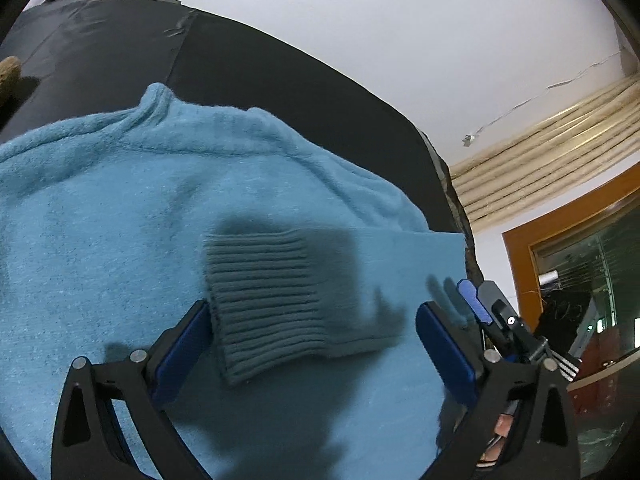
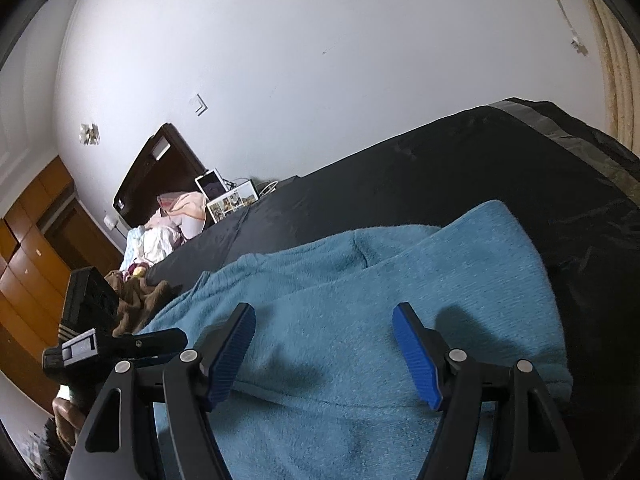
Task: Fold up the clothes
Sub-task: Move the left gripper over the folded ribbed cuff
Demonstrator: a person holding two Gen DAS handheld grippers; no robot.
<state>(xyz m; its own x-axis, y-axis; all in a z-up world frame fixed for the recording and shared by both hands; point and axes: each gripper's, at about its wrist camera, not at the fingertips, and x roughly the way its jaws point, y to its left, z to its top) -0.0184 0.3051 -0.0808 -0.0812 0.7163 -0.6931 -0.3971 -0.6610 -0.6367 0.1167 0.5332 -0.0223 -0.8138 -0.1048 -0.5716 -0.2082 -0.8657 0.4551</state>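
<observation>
- a blue knitted sweater (image 1: 120, 208) lies spread flat on a black cover (image 1: 280, 80) that drapes the surface under it; the collar (image 1: 156, 100) sits at the far edge, toward the white wall (image 1: 360, 20)
- one sleeve is folded across the body of the sweater; its ribbed cuff (image 1: 268, 300) lies flat on the chest area
- the left gripper (image 1: 312, 344) hangs just above the sweater with its jaws spread wide; the ribbed cuff lies between the two blue pads (image 1: 184, 352), close to the left one, and neither pad presses on it; it grasps nothing
- the right gripper (image 2: 324, 356) hovers over the sweater (image 2: 360, 280) with its jaws apart and released; only flat blue knit shows between its pads (image 2: 234, 356), and their shadows fall on the cloth below
- in the right wrist view a fold edge of the sweater runs across the cloth beyond the fingertips; the black cover (image 2: 520, 168) surrounds it on the far side
- the right gripper also shows at the right edge of the left wrist view, beside the sweater's side
- a brown cloth (image 2: 140, 300) lies at the sweater's left end; further off stand a dark headboard (image 2: 156, 168), a heap of pale fabric (image 2: 172, 220) and a photo print (image 2: 232, 202)
- a wooden wardrobe (image 2: 32, 248) stands at the left
</observation>
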